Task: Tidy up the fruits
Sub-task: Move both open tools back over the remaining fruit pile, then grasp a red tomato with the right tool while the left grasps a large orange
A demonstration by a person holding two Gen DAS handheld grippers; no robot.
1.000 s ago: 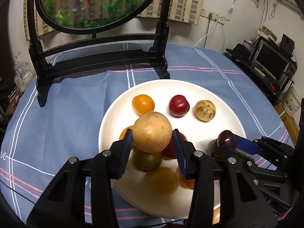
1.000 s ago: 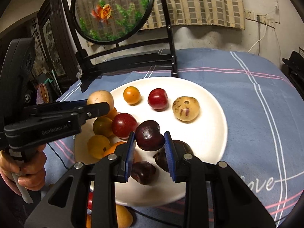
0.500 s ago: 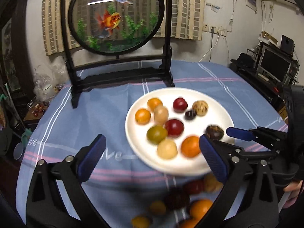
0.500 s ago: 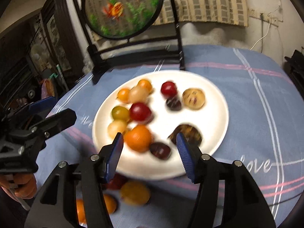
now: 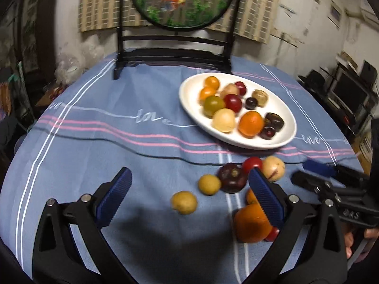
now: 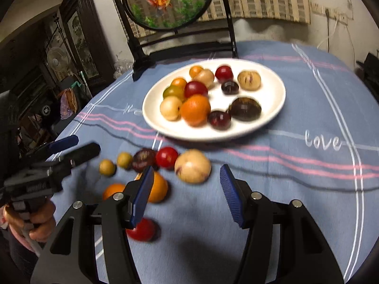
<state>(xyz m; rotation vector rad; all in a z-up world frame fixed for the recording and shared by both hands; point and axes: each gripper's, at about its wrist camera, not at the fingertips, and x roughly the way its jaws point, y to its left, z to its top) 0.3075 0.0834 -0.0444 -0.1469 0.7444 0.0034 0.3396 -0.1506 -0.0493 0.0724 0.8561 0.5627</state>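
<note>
A white plate (image 5: 287,127) (image 6: 274,108) on the blue cloth holds several fruits: oranges, red and dark plums, pale round ones. Loose fruits lie on the cloth nearer me: a small yellow fruit (image 5: 184,202), another yellow one (image 5: 209,184), a dark purple fruit (image 5: 231,177), a red one (image 6: 166,157), a pale round one (image 6: 192,166), an orange (image 5: 251,223) and a red fruit (image 6: 141,230). My left gripper (image 5: 189,196) is open and empty above the small yellow fruits. My right gripper (image 6: 187,189) is open and empty just short of the pale fruit.
A black stand with a round goldfish panel (image 5: 180,0) (image 6: 165,2) stands at the table's far edge behind the plate. Cluttered shelves (image 6: 59,75) lie off the left side, and electronics (image 5: 350,90) off the right.
Both grippers let go of their fruits on the plate, opened wide and pulled back toward me. They now hover over the loose fruits on the cloth.
</note>
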